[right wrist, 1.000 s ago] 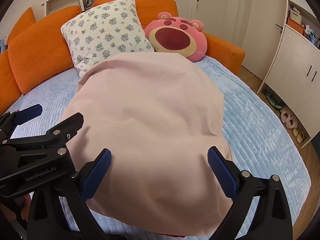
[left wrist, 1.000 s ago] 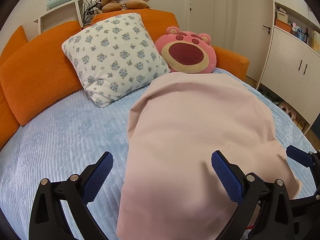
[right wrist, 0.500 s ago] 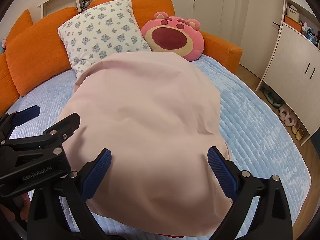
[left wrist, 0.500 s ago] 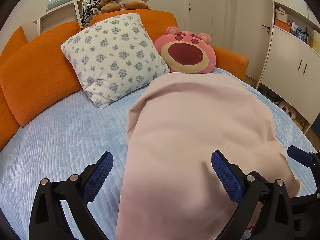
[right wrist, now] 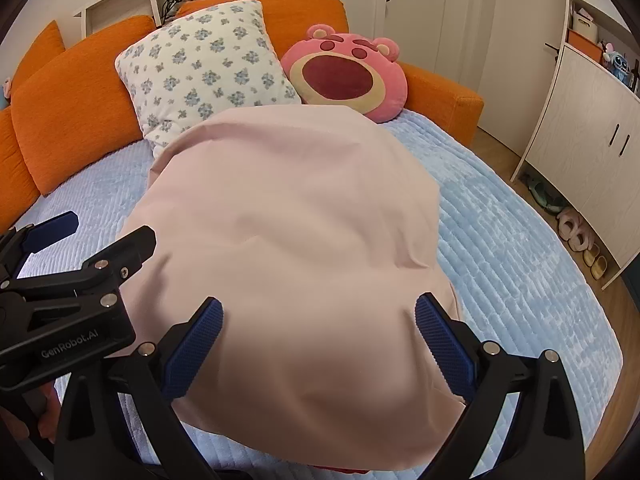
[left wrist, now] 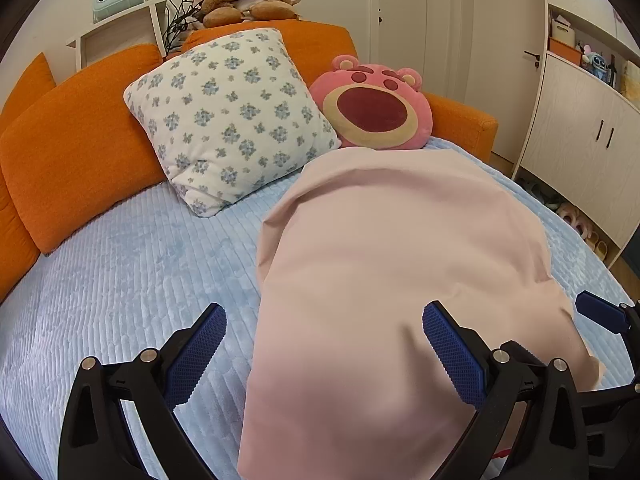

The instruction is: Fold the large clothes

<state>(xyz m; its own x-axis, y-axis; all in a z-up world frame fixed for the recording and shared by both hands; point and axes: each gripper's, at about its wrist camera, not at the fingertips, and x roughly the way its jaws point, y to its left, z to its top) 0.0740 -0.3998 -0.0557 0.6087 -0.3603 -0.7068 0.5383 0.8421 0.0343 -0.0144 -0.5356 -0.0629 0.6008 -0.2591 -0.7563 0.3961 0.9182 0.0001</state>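
Observation:
A large pale pink garment [left wrist: 392,264] lies spread flat on the light blue bed cover [left wrist: 132,280], reaching back to the pillows. My left gripper [left wrist: 323,320] hovers open over its near left edge, one finger over the cover and the other over the cloth. My right gripper [right wrist: 319,308] is open above the garment [right wrist: 288,216] near its front, with both blue pads [right wrist: 440,344] over the fabric. Nothing is held. The left gripper [right wrist: 80,264] shows at the left of the right wrist view.
A floral pillow [left wrist: 228,120] and a pink bear cushion [left wrist: 372,108] lean on the orange backrest [left wrist: 76,140] behind the garment. White cabinets [right wrist: 592,128] and slippers [right wrist: 576,236] on the wood floor stand to the right of the bed.
Almost nothing has moved. Both grippers stay open above the garment, with only a slight drift of the right wrist view.

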